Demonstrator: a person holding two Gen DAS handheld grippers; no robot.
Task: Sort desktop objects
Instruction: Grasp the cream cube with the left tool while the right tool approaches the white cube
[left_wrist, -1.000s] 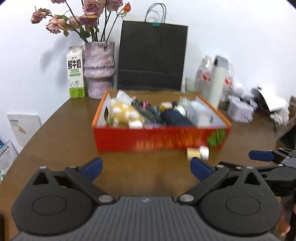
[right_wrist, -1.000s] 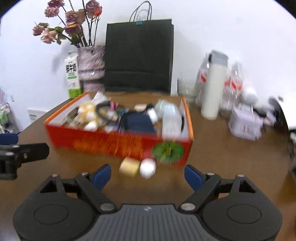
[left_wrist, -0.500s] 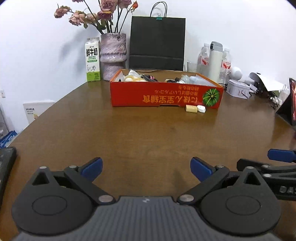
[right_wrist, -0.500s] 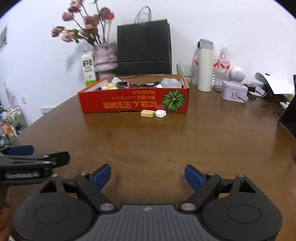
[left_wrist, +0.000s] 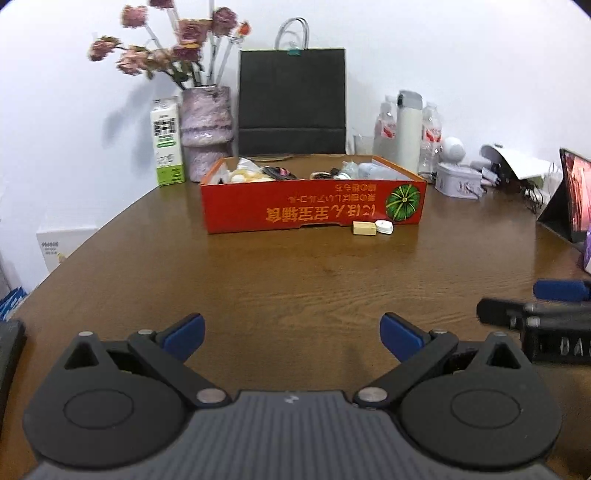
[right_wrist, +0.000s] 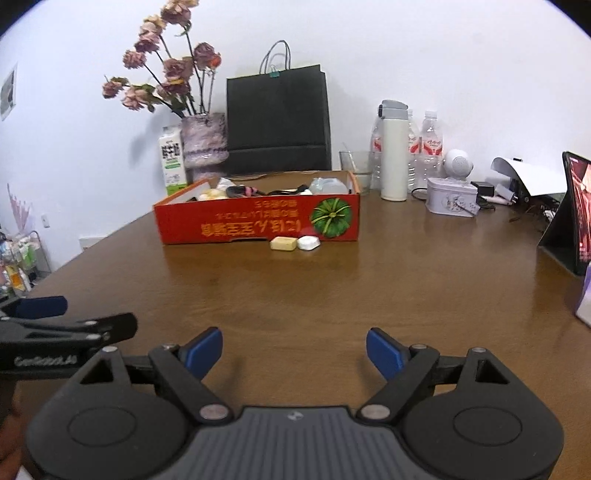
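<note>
A red cardboard box (left_wrist: 295, 210) (right_wrist: 236, 225) full of small items stands at the far middle of the brown table. A yellow block (left_wrist: 364, 228) (right_wrist: 283, 243) and a small white case (left_wrist: 384, 226) (right_wrist: 308, 242) lie on the table against the box's front. My left gripper (left_wrist: 291, 334) is open and empty, low over the near table. My right gripper (right_wrist: 294, 350) is open and empty, beside the left one. Each gripper shows at the edge of the other's view.
A milk carton (left_wrist: 167, 142), a vase of dried roses (left_wrist: 207, 136) and a black paper bag (left_wrist: 291, 103) stand behind the box. A white flask (right_wrist: 393, 151), water bottles, a tin (right_wrist: 451, 201) and a tablet (right_wrist: 570, 214) crowd the right side.
Both grippers have pulled back from right in front of the box to the near side of the table, and both stay open.
</note>
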